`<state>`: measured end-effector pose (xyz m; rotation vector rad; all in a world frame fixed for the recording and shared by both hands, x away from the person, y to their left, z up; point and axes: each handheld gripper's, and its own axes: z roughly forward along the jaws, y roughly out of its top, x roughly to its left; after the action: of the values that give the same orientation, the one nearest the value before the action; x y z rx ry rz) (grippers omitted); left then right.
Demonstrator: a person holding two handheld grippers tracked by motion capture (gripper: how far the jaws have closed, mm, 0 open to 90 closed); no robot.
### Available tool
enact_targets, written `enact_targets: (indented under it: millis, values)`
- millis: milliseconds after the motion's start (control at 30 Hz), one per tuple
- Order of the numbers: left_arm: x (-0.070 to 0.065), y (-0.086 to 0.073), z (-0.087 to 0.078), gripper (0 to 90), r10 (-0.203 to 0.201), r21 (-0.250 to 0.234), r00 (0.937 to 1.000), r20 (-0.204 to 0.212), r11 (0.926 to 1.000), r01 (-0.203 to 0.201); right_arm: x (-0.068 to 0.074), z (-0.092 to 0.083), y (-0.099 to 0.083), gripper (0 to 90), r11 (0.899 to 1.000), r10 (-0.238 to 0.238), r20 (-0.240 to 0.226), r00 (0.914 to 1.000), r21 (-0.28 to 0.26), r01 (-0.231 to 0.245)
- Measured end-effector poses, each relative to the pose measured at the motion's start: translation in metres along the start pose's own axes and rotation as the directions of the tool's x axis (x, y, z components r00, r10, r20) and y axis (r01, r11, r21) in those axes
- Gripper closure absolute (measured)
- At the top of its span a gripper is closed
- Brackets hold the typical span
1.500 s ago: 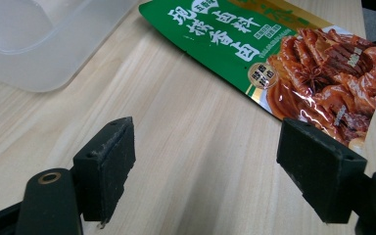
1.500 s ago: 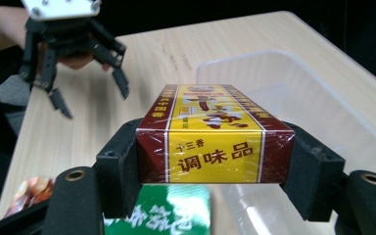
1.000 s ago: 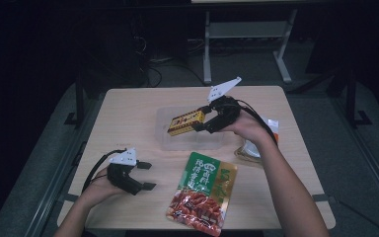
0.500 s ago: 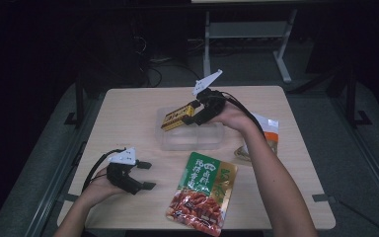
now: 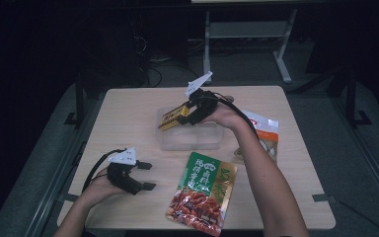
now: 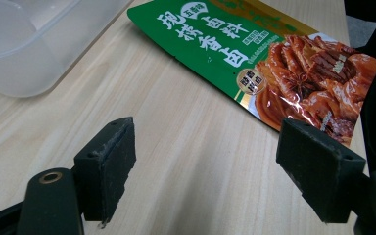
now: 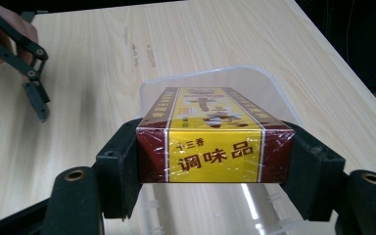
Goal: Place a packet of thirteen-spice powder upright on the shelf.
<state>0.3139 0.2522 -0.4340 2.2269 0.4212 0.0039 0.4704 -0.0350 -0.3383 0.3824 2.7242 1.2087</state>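
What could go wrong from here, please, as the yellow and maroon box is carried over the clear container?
1. The right gripper holds the box only at one end, so it may pivot between the fingers and sag.
2. The box hangs tilted over the container near its left rim; it might catch the rim or push the light container.
3. The green pouch lies just in front and could be nudged.

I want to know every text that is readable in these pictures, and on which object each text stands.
"十三香" – yellow end face of the box held in the right gripper.
"调味品" – same face, below it.
Large characters on the box top: too foreshortened to read.
"卤料" – green pouch; its other big white characters and small print are unclear.
Pouch by the right arm: too small.
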Motion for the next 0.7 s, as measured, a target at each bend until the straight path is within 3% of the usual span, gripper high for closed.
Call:
enact_targets:
  millis: [33,167,233,367,700]
  values:
    - [0.000,0.000,0.000,22.0,-0.003,0.002,1.0000,0.000,1.0000,0.003,-0.003,0.004,0.000,32.0,0.999,-0.032,-0.005,0.9995,-0.006,0.032]
    - [0.000,0.000,0.000,22.0,-0.008,-0.001,1.0000,0.005,1.0000,0.008,-0.003,0.008,0.002,31.9,1.000,-0.023,-0.010,0.9997,0.003,0.023]
    - [0.000,0.000,0.000,22.0,-0.011,-0.004,0.9999,0.006,0.9999,0.012,-0.004,0.014,0.004,31.9,0.998,-0.052,0.004,0.9987,0.036,0.052]
    - [0.000,0.000,0.000,22.0,-0.014,-0.008,0.9999,0.009,0.9999,0.014,-0.004,0.021,0.008,31.9,0.997,-0.056,-0.002,0.9984,0.060,0.056]
    - [-0.001,0.000,0.001,22.0,-0.015,-0.006,0.9998,0.015,0.9999,0.015,-0.006,0.023,0.011,31.8,0.997,-0.060,-0.006,0.9982,0.049,0.060]
